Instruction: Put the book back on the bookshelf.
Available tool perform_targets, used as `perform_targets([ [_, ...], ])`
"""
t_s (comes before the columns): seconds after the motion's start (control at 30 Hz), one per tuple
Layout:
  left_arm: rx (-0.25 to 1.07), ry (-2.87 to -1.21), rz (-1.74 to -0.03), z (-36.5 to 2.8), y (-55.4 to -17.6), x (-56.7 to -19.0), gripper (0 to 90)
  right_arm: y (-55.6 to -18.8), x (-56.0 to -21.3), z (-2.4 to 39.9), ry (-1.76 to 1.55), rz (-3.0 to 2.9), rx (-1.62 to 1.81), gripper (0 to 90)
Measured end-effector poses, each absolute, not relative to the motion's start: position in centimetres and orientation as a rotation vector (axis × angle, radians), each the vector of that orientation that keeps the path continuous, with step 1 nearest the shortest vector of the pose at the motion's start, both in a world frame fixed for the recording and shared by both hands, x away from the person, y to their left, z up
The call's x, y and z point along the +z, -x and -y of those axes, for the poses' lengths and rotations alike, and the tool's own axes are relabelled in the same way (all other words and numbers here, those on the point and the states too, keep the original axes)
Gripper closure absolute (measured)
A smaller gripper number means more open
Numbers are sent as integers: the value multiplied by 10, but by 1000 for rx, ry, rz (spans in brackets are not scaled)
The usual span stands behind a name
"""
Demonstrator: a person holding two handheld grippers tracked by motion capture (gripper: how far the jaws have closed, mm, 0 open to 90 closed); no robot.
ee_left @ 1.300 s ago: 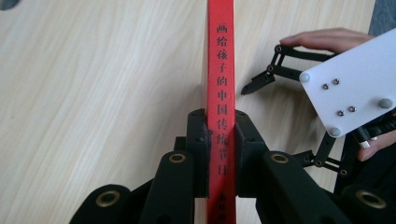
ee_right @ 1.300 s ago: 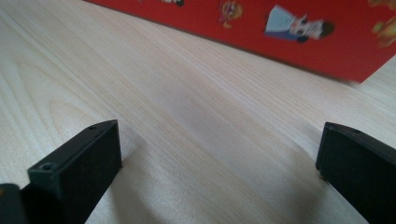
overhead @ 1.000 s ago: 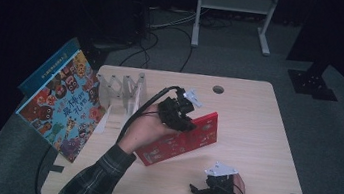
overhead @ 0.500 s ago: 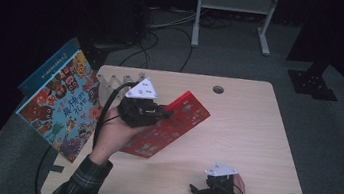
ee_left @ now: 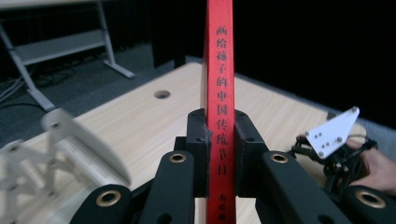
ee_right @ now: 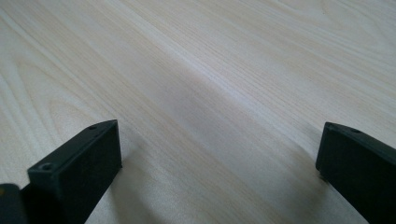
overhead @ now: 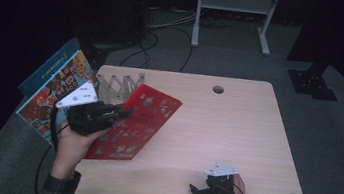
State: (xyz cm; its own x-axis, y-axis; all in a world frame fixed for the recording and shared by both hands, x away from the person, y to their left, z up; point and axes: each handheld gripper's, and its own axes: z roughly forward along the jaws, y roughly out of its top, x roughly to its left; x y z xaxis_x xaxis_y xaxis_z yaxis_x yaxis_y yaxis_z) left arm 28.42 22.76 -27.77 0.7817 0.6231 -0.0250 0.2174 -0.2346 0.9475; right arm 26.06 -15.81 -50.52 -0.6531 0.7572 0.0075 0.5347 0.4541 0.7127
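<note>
My left gripper (overhead: 120,112) is shut on the spine of a thin red picture book (overhead: 139,123) and holds it tilted above the table's left side, just in front of a white folding book rack (overhead: 120,82). In the left gripper view the red book (ee_left: 219,70) stands upright between the two black pads, its spine lettering facing me, with the white rack (ee_left: 70,144) at the lower left. My right gripper (overhead: 194,191) rests low on the table near the front edge, its jaws wide apart over bare wood (ee_right: 210,107) with nothing between them.
A blue picture book (overhead: 55,89) leans at the table's left edge beside the rack. The wooden table (overhead: 236,130) has a cable hole (overhead: 218,89) near its far edge. A white metal stand (overhead: 231,14) and loose cables lie on the floor beyond.
My left hand has carried the red book leftward from the table's middle toward the white rack. The right hand has kept still.
</note>
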Motion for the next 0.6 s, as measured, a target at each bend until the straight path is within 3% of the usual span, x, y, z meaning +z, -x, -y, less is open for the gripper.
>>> perform_targets([
  [0.33,619,-1676,-777,-279,-262,-270,795,-261,-505,158,-1094,-2403,1005,0],
  [0.37,699,-1643,-817,-287,-258,-268,795,-261,-505,158,-1094,-2403,1006,0],
  [0.6,929,-1533,-933,-296,-258,-276,795,-261,-505,158,-1094,-2403,1006,0],
])
